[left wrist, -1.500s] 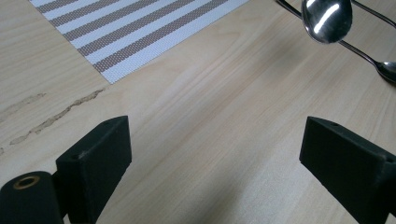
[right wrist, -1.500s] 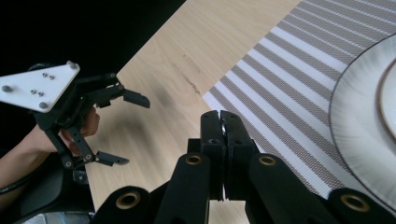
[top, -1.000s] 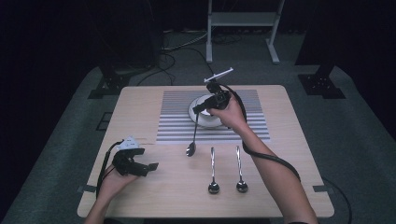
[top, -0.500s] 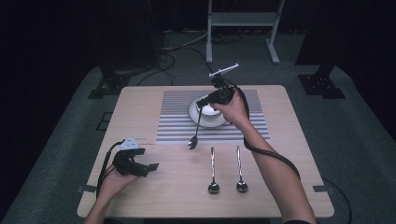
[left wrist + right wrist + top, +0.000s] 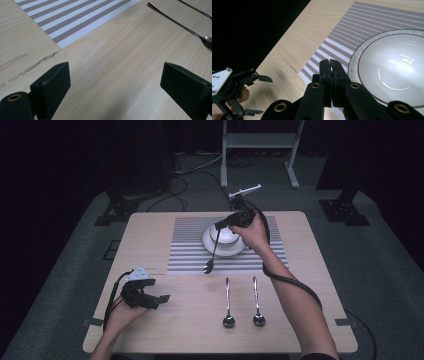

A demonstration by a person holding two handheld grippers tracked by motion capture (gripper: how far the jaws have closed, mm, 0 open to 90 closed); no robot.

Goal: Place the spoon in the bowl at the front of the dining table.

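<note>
Steel spoon (image 5: 212, 254) is held by its handle tip in the right gripper (image 5: 231, 220), jaws clamped, dangling left of the bowl (image 5: 226, 239) at frame centre — a slip could be caused by that thin pinch. Left gripper (image 5: 159, 300) is rested agape, lower left.

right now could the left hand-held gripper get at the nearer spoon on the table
Probably yes. The left hand-held gripper is open and holds nothing, and only bare table lies between it and the nearer spoon. The right hand-held gripper is away over the bowl, shut on a third spoon.
</note>
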